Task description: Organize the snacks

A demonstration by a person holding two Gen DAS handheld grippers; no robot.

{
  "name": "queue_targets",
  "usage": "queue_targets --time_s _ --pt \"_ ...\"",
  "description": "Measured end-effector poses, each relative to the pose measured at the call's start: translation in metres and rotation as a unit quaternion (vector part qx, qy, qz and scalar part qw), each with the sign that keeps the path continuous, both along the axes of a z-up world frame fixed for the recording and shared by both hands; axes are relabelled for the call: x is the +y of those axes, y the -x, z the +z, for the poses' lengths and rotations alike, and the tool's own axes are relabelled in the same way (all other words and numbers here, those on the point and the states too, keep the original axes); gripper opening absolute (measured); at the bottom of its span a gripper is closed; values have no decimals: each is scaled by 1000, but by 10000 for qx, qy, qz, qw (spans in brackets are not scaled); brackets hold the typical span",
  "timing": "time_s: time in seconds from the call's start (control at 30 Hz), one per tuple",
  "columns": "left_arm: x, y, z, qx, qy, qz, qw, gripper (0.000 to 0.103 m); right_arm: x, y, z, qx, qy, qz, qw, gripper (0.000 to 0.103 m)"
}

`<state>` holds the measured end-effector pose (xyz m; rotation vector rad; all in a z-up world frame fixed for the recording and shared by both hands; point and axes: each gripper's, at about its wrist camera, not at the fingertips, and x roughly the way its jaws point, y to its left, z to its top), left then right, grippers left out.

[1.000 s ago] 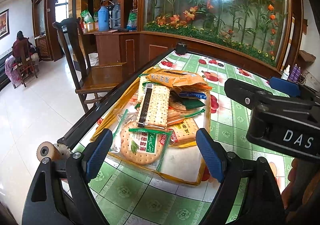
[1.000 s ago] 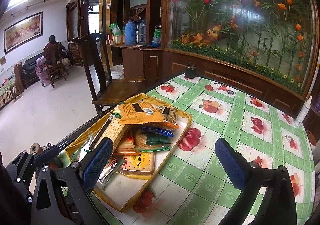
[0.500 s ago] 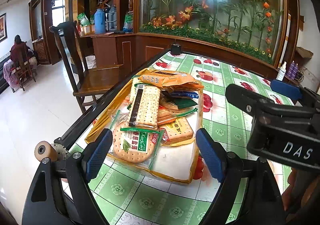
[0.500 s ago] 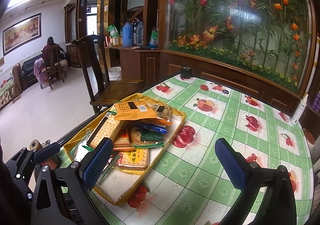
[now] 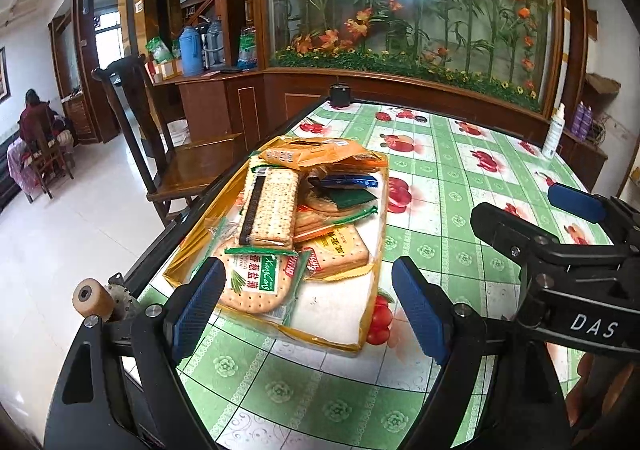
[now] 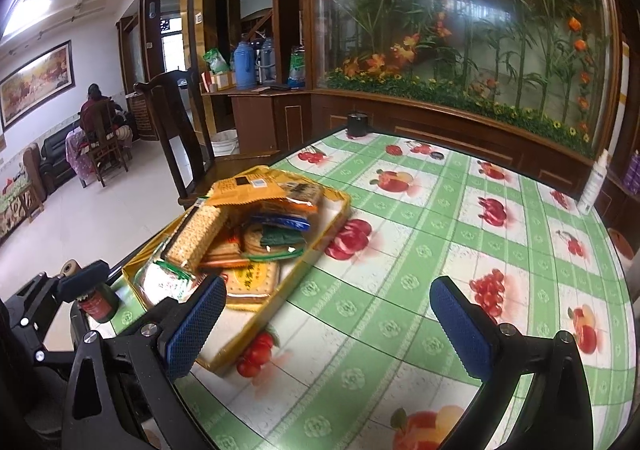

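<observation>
The left hand-held gripper is spread wide and holds nothing; its two blue pads stand on either side of the near end of a yellow tray without touching it. The right hand-held gripper is also wide apart and empty, and it hangs over the tabletop to the right of the tray; its left pad is in front of the tray's near corner.

The tray lies near the left edge of the tabletop, which has a cloth with green squares and fruit pictures. The snacks are piled in the far part of the tray, and the near right part of the tray is bare and white. A round cracker pack with a green label lies at the near left side. A long pack of square crackers rests on top of it and points away. To the right lies a square cracker pack with a yellow label. Behind it are a dark green packet and a blue packet. An orange bag lies at the far end, on top of the pile.

A small black jar stands at the far corner of the tabletop. A white bottle stands at the far right edge. A dark wooden chair is beside the tabletop on the left.
</observation>
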<state>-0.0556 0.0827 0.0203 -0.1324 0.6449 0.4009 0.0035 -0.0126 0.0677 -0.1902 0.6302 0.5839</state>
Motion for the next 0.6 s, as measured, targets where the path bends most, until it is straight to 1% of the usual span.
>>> queue_targets --time_s 0.03,0.13,0.2,0.3,0.33,0.43,0.53,0.57,0.6 --pt "-1 0 0 18 5 -4 10000 86 -3 0 -1 12 -12 -21 10000 103" --pt "-2 6 3 -148 17 -94 9998 86 -10 -1 -3 69 -54 -71 9999 103" --pt "-1 7 5 -178 33 -117 9998 86 -13 -1 -3 82 -90 -86 9999 103" --pt "2 10 8 -248 241 -176 9992 86 -15 0 -1 93 -167 -78 9998 103" --pt "2 12 10 -343 215 -171 9990 86 -16 0 0 101 -218 -66 9997 103" --pt "0 15 17 -486 -25 -34 9988 92 -17 3 6 41 -335 -40 9994 103" --pt "5 19 23 -574 18 118 9983 98 -18 8 14 -100 -391 -41 9992 103" --pt "6 21 24 -620 32 149 9980 103 -18 9 17 -118 -433 -32 9990 103" --pt "8 23 26 -685 29 177 9975 103 -19 9 19 -141 -486 -19 9987 103"
